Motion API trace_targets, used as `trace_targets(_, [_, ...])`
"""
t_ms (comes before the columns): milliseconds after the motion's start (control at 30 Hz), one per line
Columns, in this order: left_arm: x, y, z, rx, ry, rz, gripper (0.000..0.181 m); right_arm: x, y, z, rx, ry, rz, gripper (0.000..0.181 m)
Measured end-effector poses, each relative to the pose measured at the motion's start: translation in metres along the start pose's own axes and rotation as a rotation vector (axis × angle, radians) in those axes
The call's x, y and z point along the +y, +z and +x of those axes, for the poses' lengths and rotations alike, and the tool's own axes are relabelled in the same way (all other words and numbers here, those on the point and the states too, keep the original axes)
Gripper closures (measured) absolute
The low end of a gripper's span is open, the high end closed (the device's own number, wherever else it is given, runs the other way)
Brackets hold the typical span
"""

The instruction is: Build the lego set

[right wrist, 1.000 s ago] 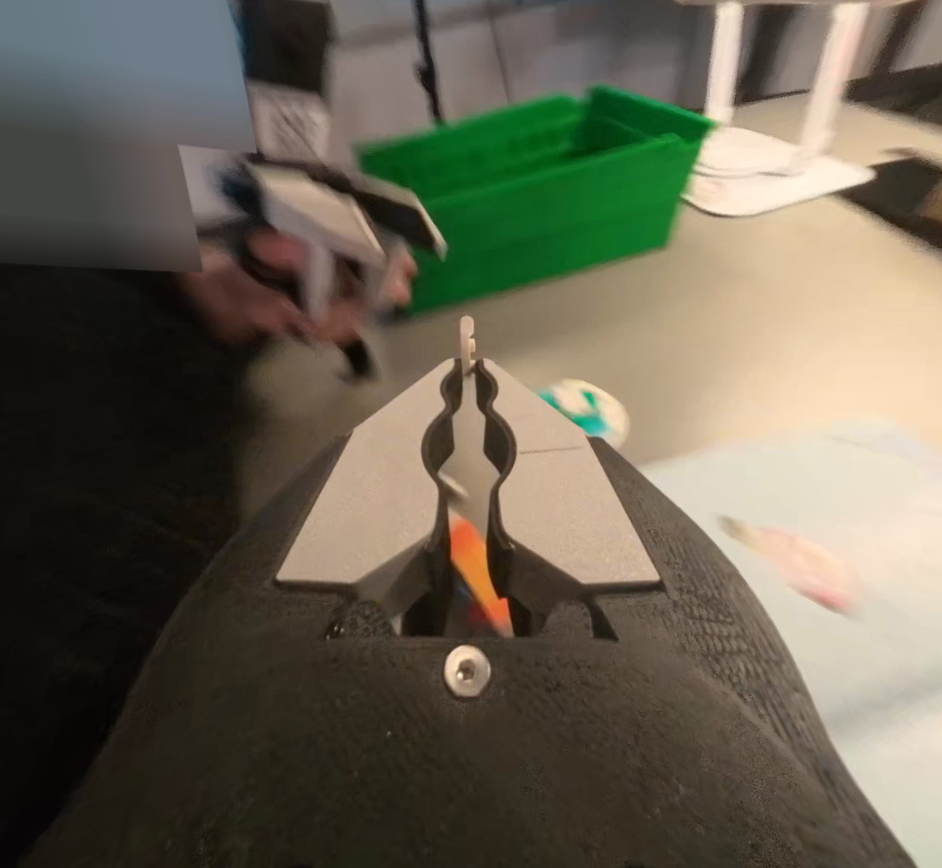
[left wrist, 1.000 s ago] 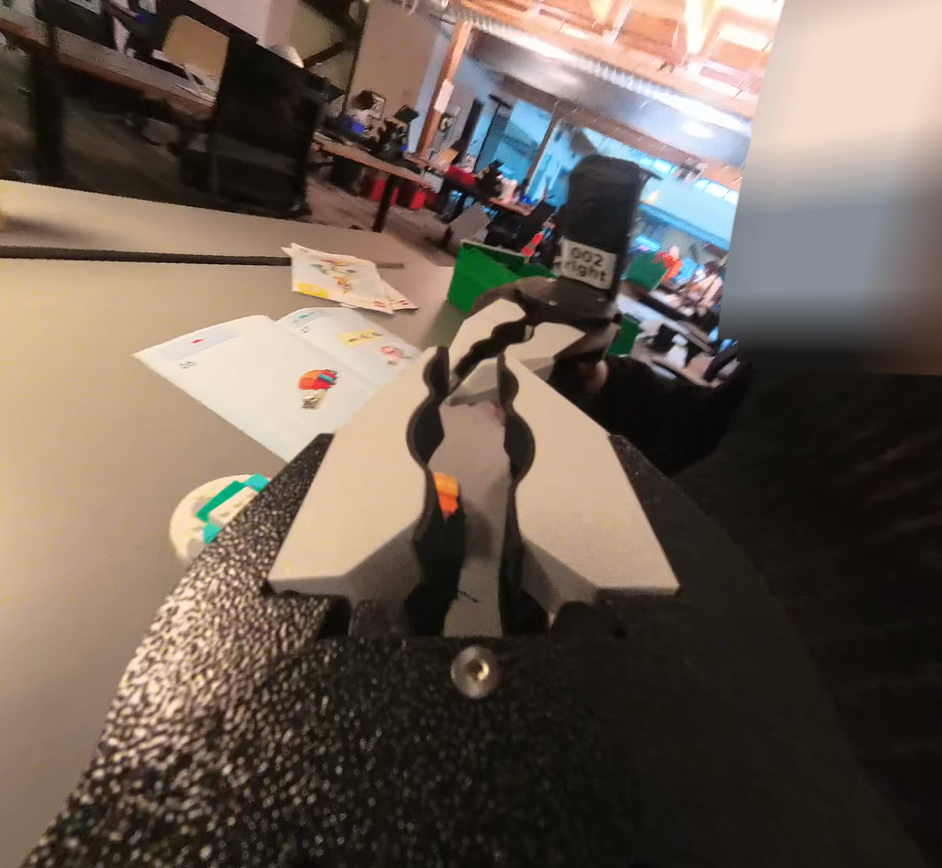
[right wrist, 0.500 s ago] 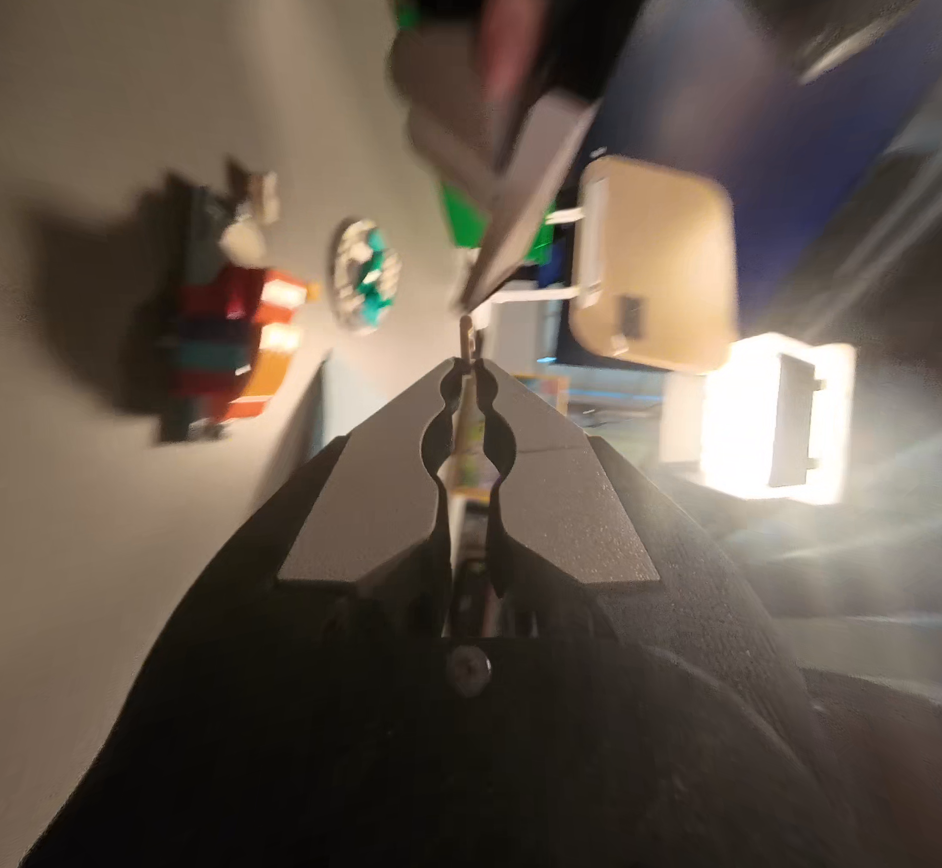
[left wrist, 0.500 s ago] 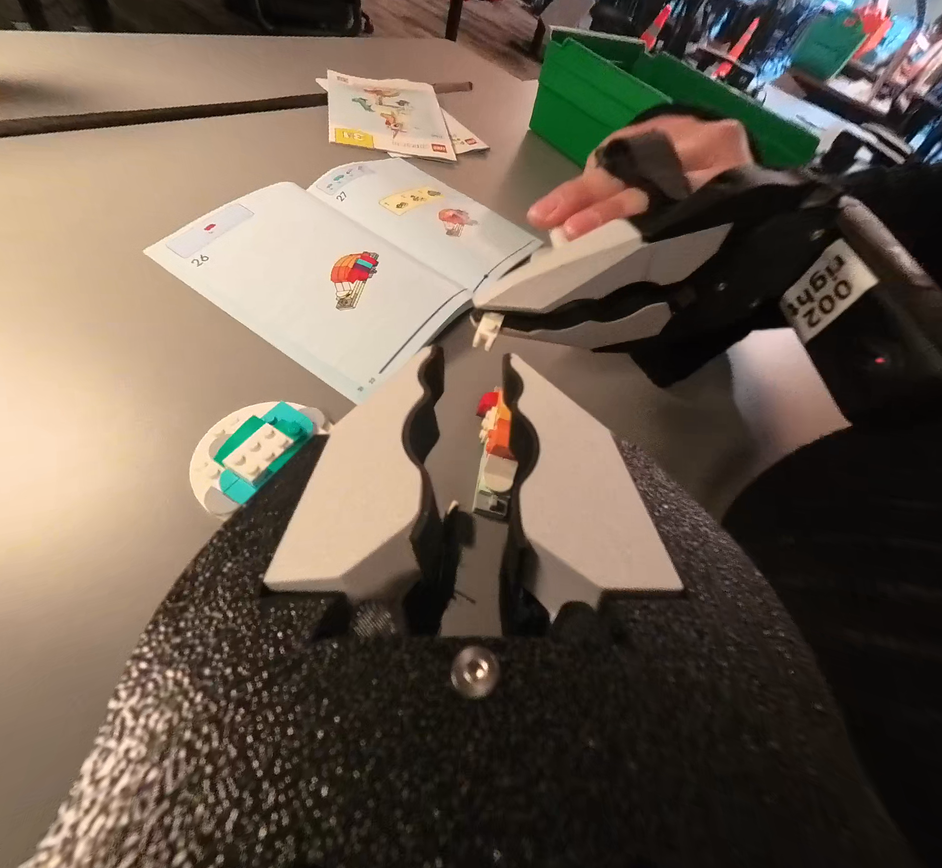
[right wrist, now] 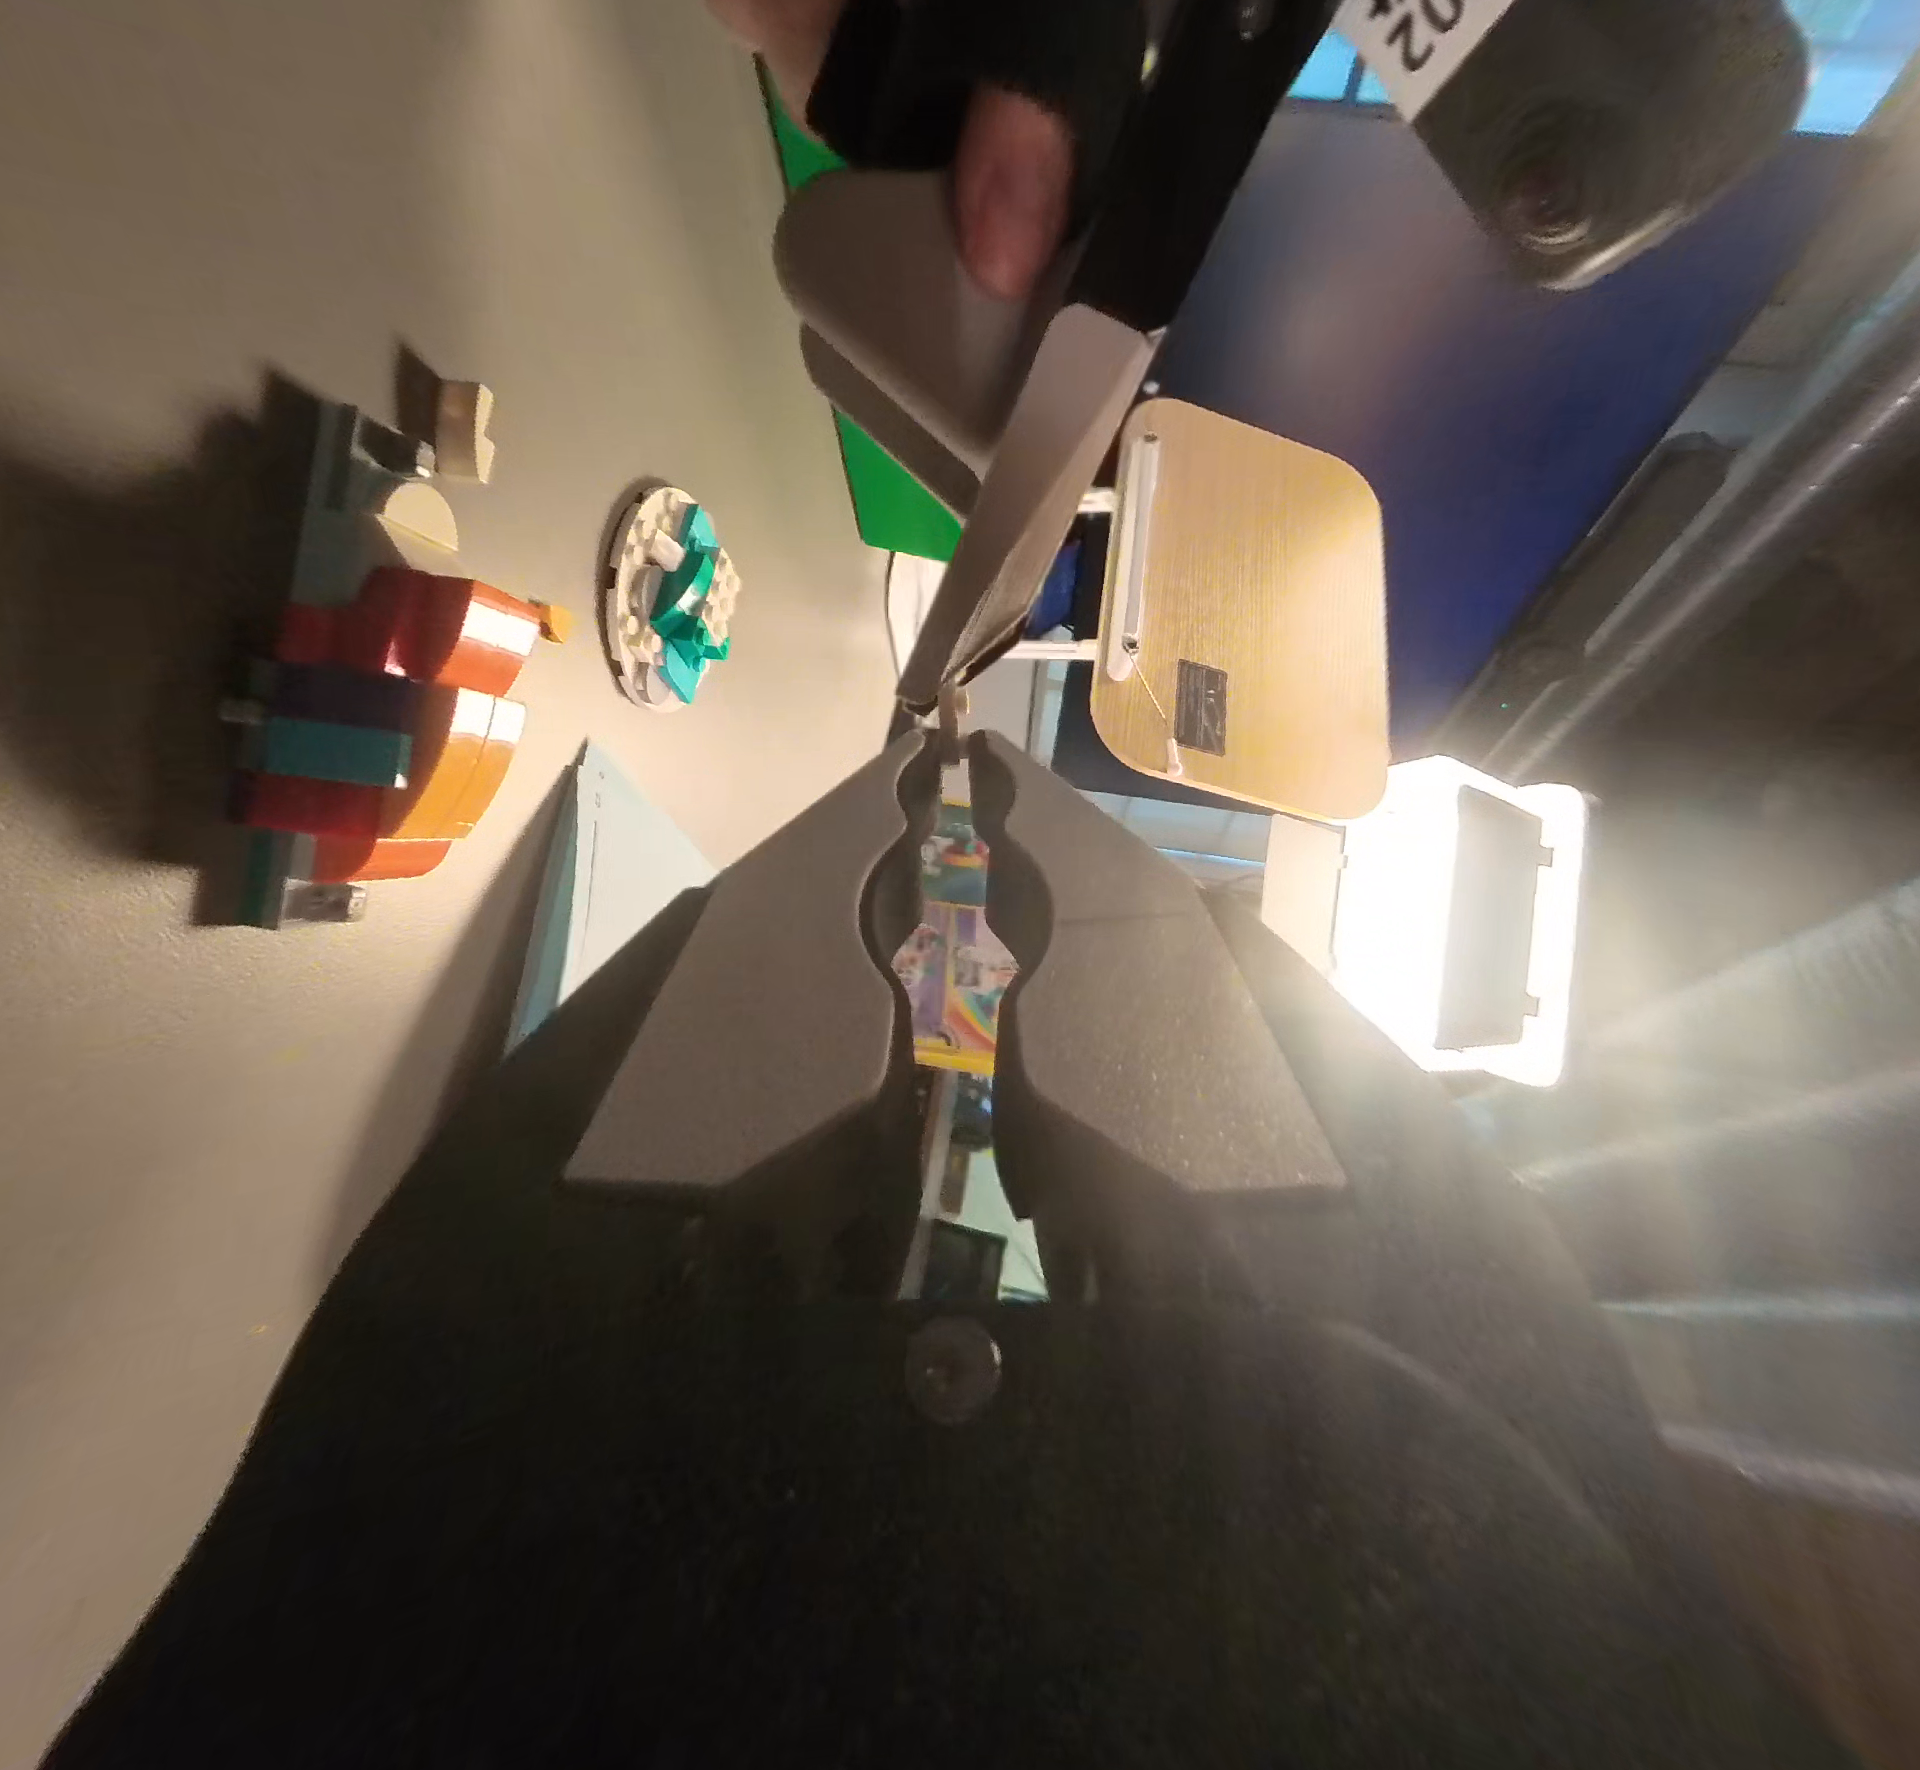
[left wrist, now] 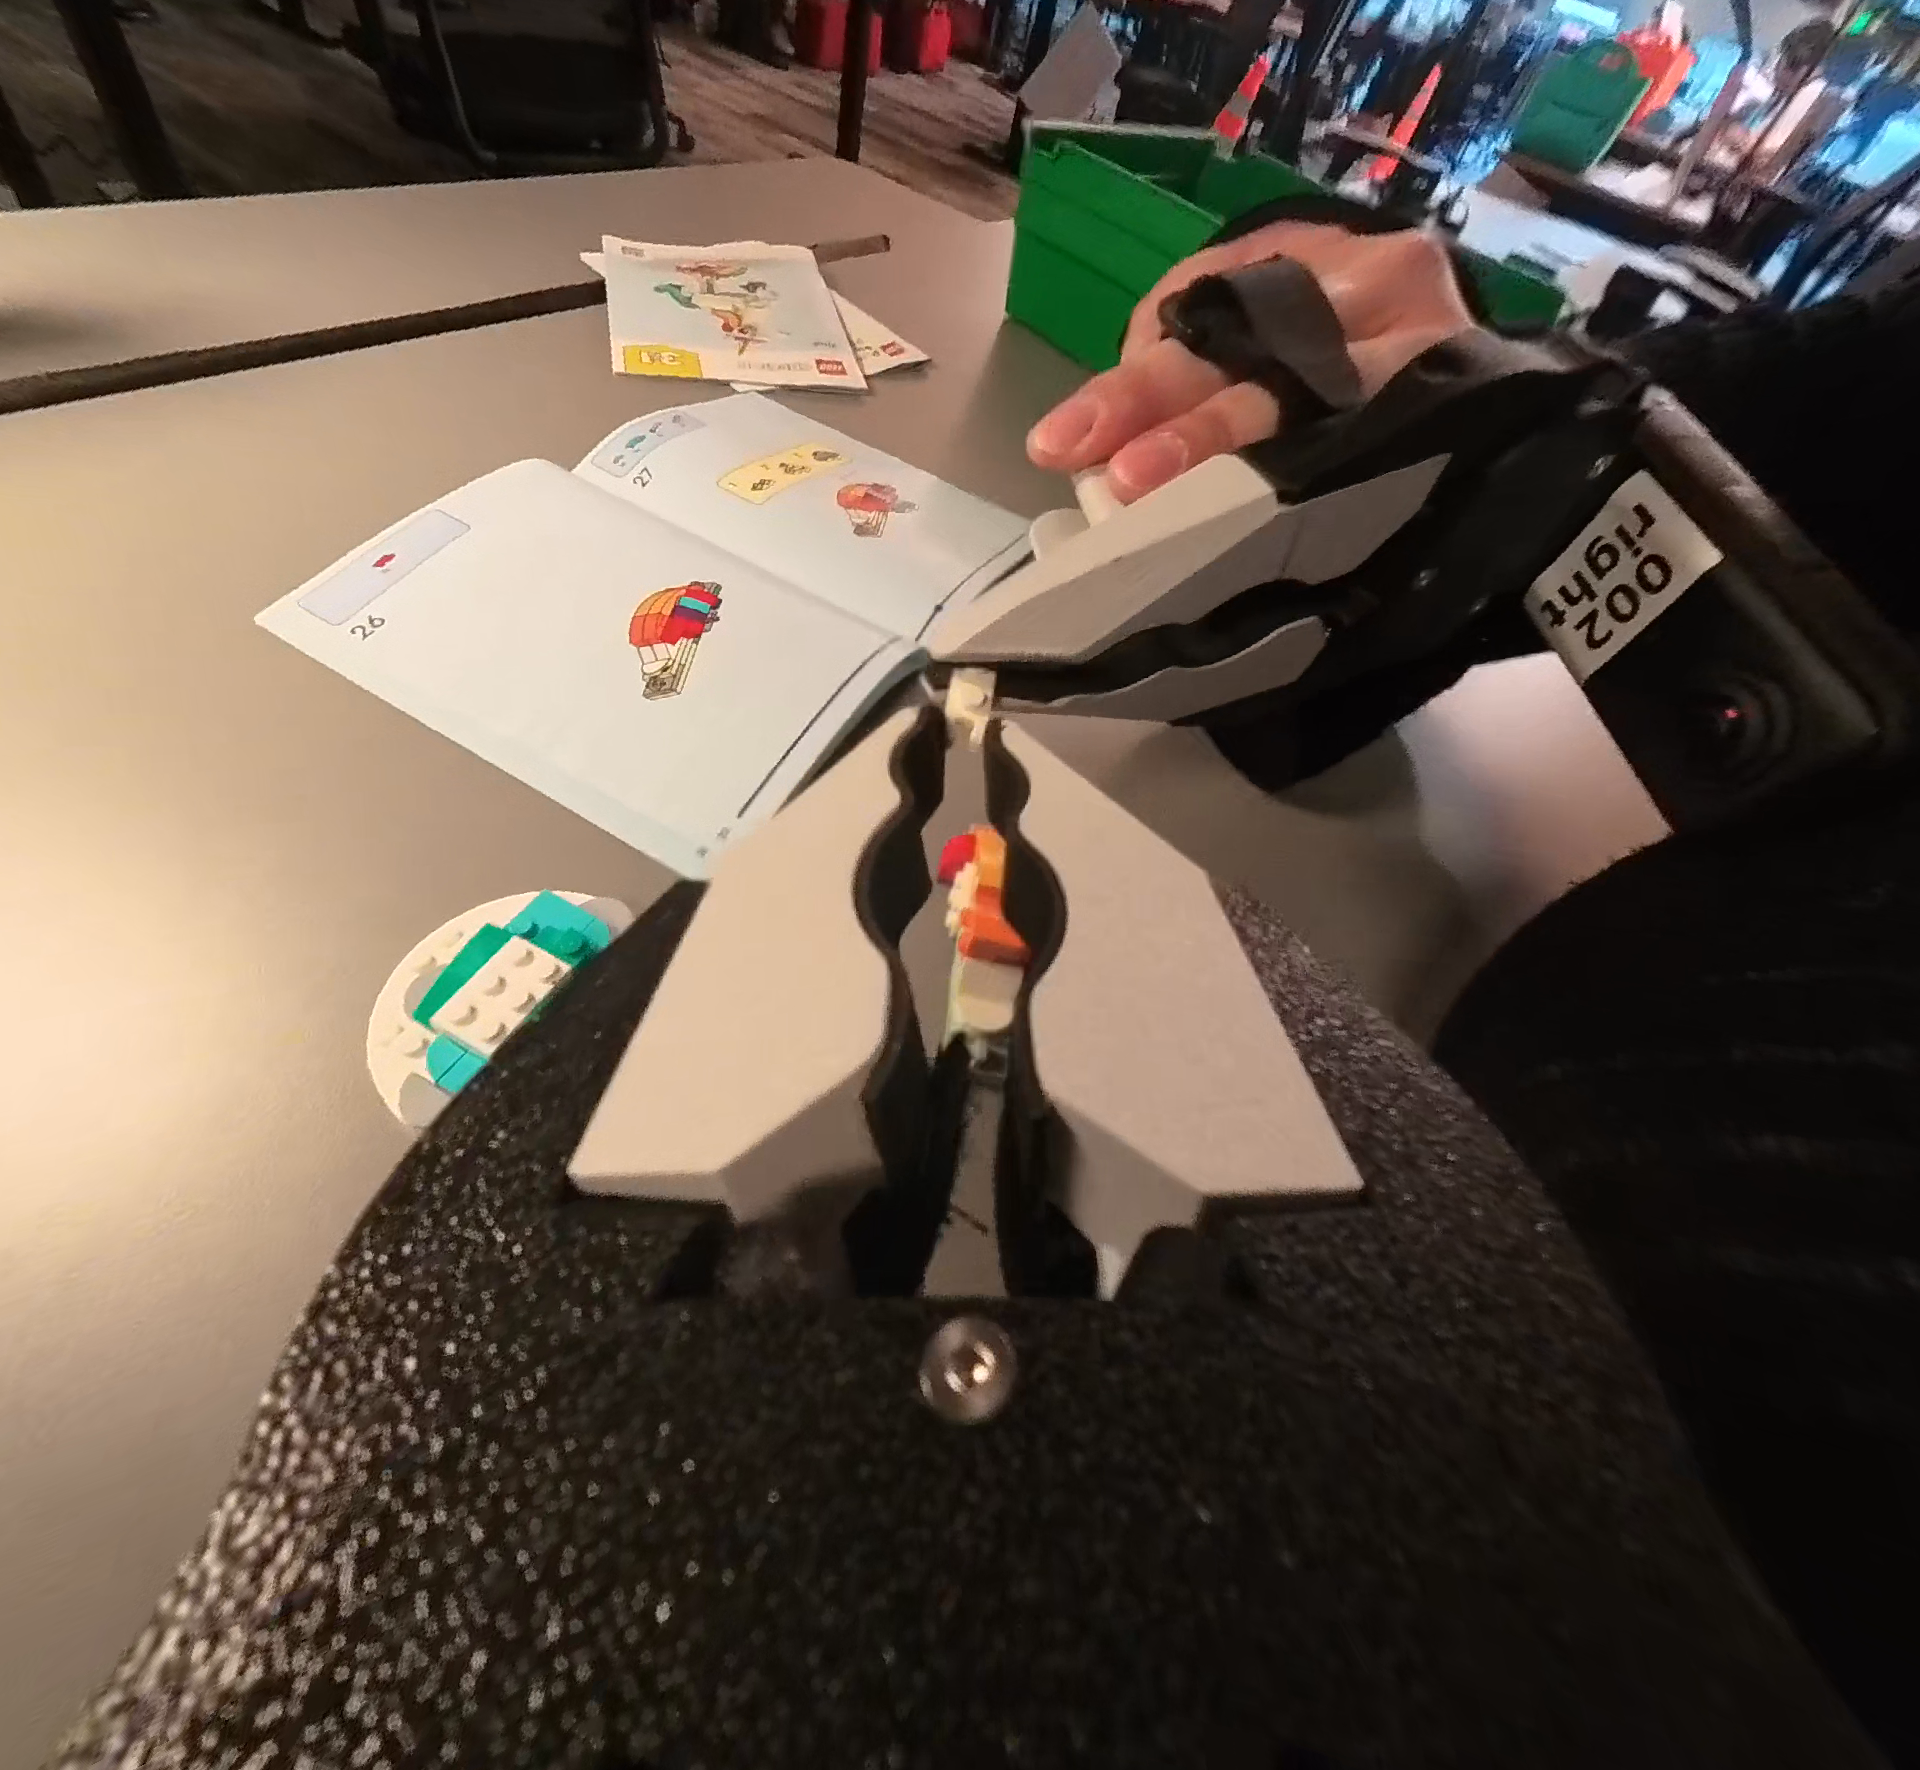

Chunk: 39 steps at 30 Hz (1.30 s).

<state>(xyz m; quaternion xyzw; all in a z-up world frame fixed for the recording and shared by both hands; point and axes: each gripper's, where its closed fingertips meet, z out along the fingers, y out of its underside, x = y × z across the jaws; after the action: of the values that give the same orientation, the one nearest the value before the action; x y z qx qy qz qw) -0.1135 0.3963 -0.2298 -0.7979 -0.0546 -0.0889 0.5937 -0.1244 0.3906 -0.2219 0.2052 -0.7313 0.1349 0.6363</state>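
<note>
Round plate point(left wrist: 436, 993): lower left on your counter point(left wrist: 208, 837), white with teal bricks.
Booklet point(left wrist: 582, 619): open, centre left.
Left hand-held gripper point(left wrist: 961, 733): centre, tips nearly together at the small white piece point(left wrist: 968, 704); whether it grips, unclear.
Balloon model point(left wrist: 982, 910): below, between its fingers.
Right hand-held gripper point(left wrist: 961, 681): from right, clamped on that piece.

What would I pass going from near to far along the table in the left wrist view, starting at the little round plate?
Round white plate with teal bricks → open booklet → closed leaflets → green bin at the far edge of the table.
</note>
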Motion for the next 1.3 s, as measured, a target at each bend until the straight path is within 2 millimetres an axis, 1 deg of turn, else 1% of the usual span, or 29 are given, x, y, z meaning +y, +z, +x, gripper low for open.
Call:
trace_targets(33, [0.003,0.000,0.000,-0.004,0.014,-0.024,0.176,-0.001,0.001,-0.003,-0.013,0.010,0.003,0.177])
trace_targets(133, [0.014,0.000,-0.005,-0.032,0.026,-0.075,0.177,-0.001,0.004,-0.014,-0.044,0.095,0.013,0.178])
trace_targets(167, [0.018,-0.002,-0.008,-0.050,0.029,-0.095,0.177,0.003,0.004,-0.020,-0.061,0.136,-0.003,0.174])
trace_targets(233, [0.027,-0.008,-0.016,-0.098,0.035,-0.139,0.177,0.017,0.001,-0.037,-0.117,0.262,-0.060,0.162])
trace_targets(300, [0.040,-0.016,-0.026,-0.155,0.047,-0.208,0.177,0.034,-0.004,-0.045,-0.104,0.433,-0.118,0.157])
trace_targets(400, [0.062,-0.023,-0.033,-0.201,0.032,-0.332,0.176,0.069,-0.013,-0.042,0.050,0.617,-0.239,0.155])
trace_targets(500, [0.071,-0.026,-0.038,-0.240,0.032,-0.379,0.176,0.102,-0.029,-0.027,0.283,0.753,-0.339,0.155])
trace_targets(567, [0.077,-0.029,-0.043,-0.263,0.052,-0.414,0.176,0.116,-0.043,-0.014,0.411,0.781,-0.367,0.157])
trace_targets(633, [0.083,-0.031,-0.044,-0.243,0.060,-0.450,0.176,0.122,-0.056,0.003,0.513,0.761,-0.371,0.162])
trace_targets(700, [0.088,-0.030,-0.038,-0.194,0.059,-0.480,0.176,0.127,-0.063,0.005,0.555,0.823,-0.365,0.162])
trace_targets(833, [0.098,-0.030,-0.037,-0.186,0.126,-0.545,0.176,0.137,-0.077,0.012,0.626,0.883,-0.366,0.163])
trace_targets(1033, [0.098,-0.030,-0.037,-0.174,0.107,-0.554,0.176,0.150,-0.101,0.025,0.762,0.989,-0.336,0.163])
trace_targets(1133, [0.098,-0.030,-0.037,-0.174,0.116,-0.563,0.176,0.156,-0.107,0.026,0.792,1.037,-0.333,0.163])
trace_targets(1233, [0.099,-0.030,-0.036,-0.170,0.108,-0.569,0.175,0.159,-0.108,0.024,0.798,1.064,-0.331,0.163])
trace_targets(1300, [0.098,-0.030,-0.038,-0.181,0.112,-0.572,0.172,0.158,-0.108,0.024,0.797,1.065,-0.329,0.163])
